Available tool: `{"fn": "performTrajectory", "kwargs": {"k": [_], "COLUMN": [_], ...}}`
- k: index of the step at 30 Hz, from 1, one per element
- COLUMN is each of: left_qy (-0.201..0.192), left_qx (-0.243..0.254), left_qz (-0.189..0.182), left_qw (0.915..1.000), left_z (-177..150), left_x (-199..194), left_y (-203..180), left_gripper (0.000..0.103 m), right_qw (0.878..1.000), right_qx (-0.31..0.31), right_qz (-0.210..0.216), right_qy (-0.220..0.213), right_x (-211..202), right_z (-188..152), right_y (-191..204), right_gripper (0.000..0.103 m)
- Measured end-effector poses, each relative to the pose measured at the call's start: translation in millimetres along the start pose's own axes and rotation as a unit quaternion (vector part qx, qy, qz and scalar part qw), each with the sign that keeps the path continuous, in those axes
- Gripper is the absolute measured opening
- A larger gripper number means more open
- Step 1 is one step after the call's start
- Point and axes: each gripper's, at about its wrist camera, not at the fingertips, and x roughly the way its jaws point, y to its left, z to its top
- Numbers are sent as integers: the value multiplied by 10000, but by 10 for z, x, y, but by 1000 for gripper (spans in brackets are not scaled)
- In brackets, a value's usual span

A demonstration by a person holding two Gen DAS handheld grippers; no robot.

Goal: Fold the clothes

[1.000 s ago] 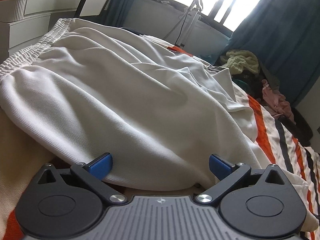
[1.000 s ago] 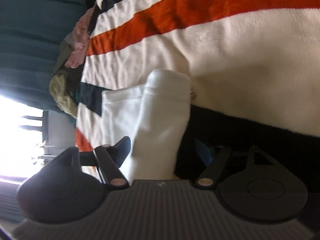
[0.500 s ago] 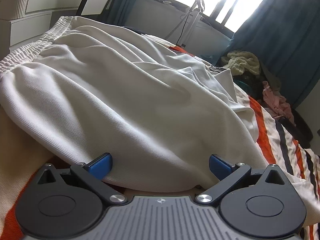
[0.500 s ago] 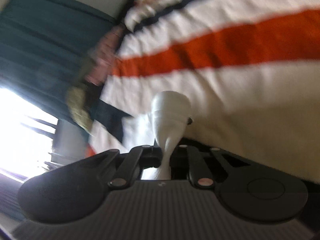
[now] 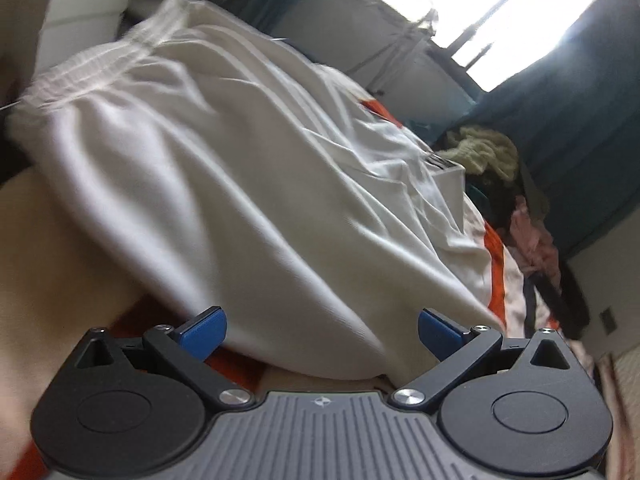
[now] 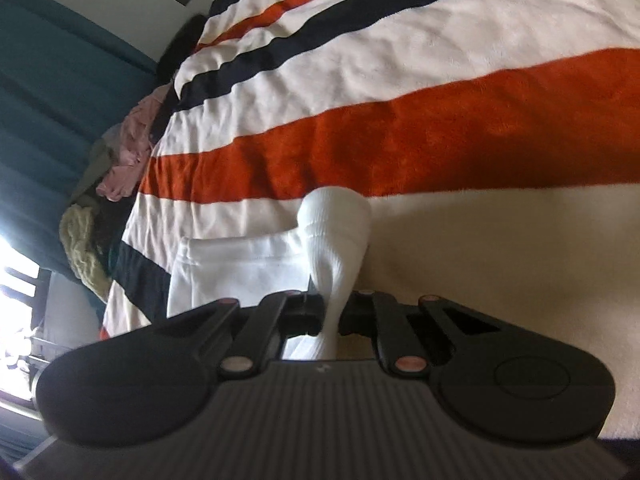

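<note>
A white ribbed garment (image 5: 240, 184) with an elastic waistband at the far left lies spread on the striped blanket (image 5: 496, 264). My left gripper (image 5: 320, 328) is open, its blue pads either side of the garment's near edge, which lies between the jaws. In the right wrist view my right gripper (image 6: 330, 308) is shut on a bunched fold of the same white garment (image 6: 336, 232), lifting it a little above the blanket (image 6: 400, 140).
A pile of other clothes, yellow-green and pink, (image 5: 504, 184) lies at the bed's far end, and it also shows in the right wrist view (image 6: 104, 208). Teal curtains (image 5: 580, 120) and a bright window stand behind. White drawers (image 5: 80, 20) stand at the far left.
My right gripper closed on the garment's fold and lifted it while turning. My left gripper stayed open and tilted; its view is now blurred from motion.
</note>
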Motion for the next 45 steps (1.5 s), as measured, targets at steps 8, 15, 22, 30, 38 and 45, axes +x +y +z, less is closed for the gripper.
{"fn": "performTrajectory", "kwargs": {"k": [8, 15, 22, 30, 38, 45], "left_qy": [408, 167, -467, -1074, -781, -519], "left_qx": [-1545, -2577, -2223, -2059, -1895, -1946], "left_qz": [37, -63, 41, -218, -117, 221], "left_qw": [9871, 9661, 9738, 9724, 9787, 9793], "left_z": [414, 609, 891, 1236, 1370, 1070], "left_x": [-318, -89, -70, -630, -1108, -1046], "left_y": [787, 1152, 1105, 1158, 1390, 1844], "left_gripper": [103, 88, 17, 7, 7, 8], "right_qw": [9999, 9999, 9995, 9994, 9966, 9885], "right_qx": [-114, 22, -139, -273, 363, 879], "right_qz": [69, 37, -180, -209, -554, -1127], "right_qy": [22, 118, 237, -25, -489, -496], "right_x": [-47, -1, 59, -50, -329, -454], "right_z": [-9, -6, -51, -50, -34, -110], "right_y": [42, 2, -16, 7, -153, -342], "right_gripper": [10, 10, 10, 7, 6, 7]}}
